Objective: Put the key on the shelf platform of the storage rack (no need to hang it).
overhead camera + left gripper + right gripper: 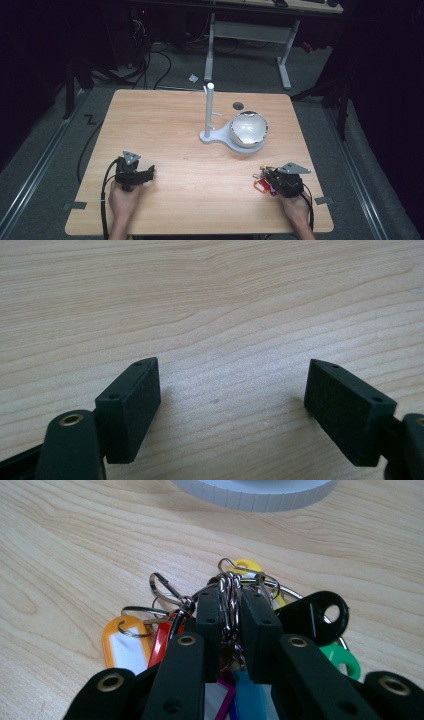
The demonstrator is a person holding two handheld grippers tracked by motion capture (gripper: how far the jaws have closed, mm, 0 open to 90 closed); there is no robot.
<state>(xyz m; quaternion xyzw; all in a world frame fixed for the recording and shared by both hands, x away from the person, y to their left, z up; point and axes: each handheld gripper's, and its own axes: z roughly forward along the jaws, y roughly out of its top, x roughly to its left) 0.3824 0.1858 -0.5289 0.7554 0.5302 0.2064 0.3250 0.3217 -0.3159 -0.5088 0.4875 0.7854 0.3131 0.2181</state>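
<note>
1. High view: the right gripper pinches a bunch of key tags at the near right of the wooden table; the left gripper rests near left. A white peg stand and a shiny bowl sit far centre; grey floor and cables lie beyond.
2. Left gripper view: jaws spread over bare wood.
3. Right gripper view: jaws pressed on the metal rings; the thin rings may slip, and the loose tags could swing and snag.
</note>
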